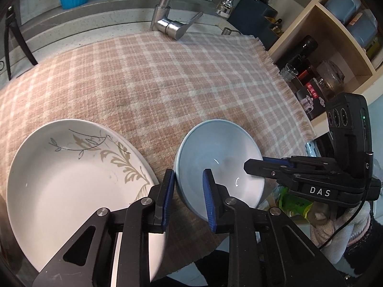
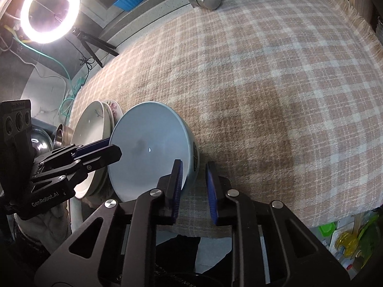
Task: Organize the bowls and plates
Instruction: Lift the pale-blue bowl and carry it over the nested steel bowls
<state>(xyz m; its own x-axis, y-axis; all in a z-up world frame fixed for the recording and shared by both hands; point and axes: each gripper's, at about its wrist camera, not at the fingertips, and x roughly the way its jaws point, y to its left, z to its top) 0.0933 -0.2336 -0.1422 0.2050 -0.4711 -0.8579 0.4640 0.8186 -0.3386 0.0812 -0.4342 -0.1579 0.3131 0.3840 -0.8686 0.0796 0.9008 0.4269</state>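
A light blue bowl [image 1: 219,157] sits near the front edge of the checked cloth, held between both grippers. My left gripper [image 1: 188,181] straddles its left rim, jaws close around the wall. My right gripper [image 2: 194,174] straddles its right rim, and it also shows in the left wrist view [image 1: 258,165]. The bowl [image 2: 148,148] looks tilted in the right wrist view. A white plate with a leaf pattern [image 1: 71,172] lies just left of the bowl. In the right wrist view it tops a stack of plates [image 2: 95,124].
The checked cloth [image 1: 155,79] covers the counter. A faucet [image 1: 167,21] stands at the back. A shelf with bottles and jars [image 1: 318,71] is at the right. A ring light [image 2: 49,9] and metal bowls [image 2: 55,138] are at the left.
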